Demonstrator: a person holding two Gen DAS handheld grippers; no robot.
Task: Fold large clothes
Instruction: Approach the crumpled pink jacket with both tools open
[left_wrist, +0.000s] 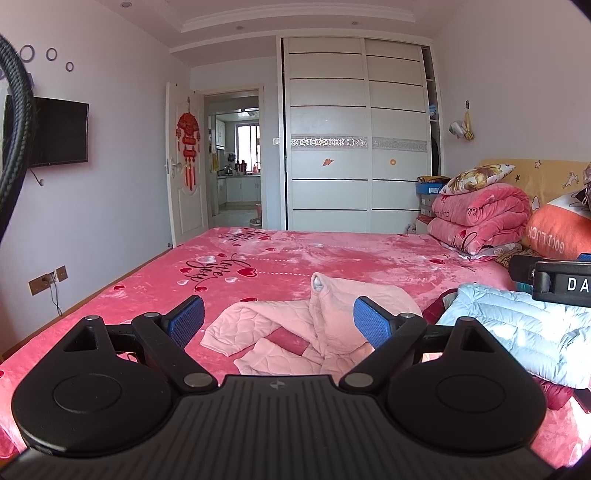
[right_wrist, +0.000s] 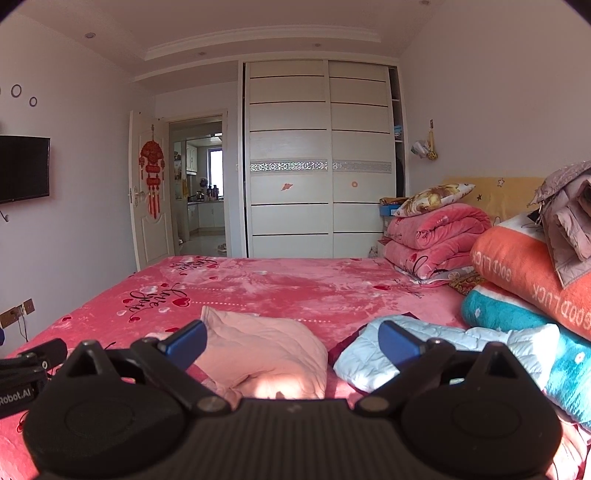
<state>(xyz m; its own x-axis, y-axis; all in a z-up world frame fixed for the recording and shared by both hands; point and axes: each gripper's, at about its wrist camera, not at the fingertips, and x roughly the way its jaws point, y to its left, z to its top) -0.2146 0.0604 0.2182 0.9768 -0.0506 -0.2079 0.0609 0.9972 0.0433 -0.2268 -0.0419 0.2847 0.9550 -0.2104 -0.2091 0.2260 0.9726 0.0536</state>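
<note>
A pale pink quilted garment (left_wrist: 295, 328) lies crumpled on the pink bed cover (left_wrist: 280, 258), one sleeve stretched to the left. My left gripper (left_wrist: 279, 323) hovers just above and in front of it, open, with nothing between its blue pads. In the right wrist view the same pink garment (right_wrist: 266, 354) sits ahead and slightly left, and my right gripper (right_wrist: 291, 341) is open above its right edge, empty. A light blue puffer jacket (left_wrist: 517, 332) lies to the right on a dark red garment (left_wrist: 439, 306); the puffer jacket (right_wrist: 406, 350) shows behind my right fingertip.
Folded pink blankets (right_wrist: 436, 236) and a pillow are stacked by the headboard. An orange and teal rolled blanket (right_wrist: 532, 280) with clothes on top crowds the right side. Wardrobe (right_wrist: 317, 162), open door and wall TV (left_wrist: 59, 131) stand beyond the bed. The other gripper (left_wrist: 554, 280) shows at right.
</note>
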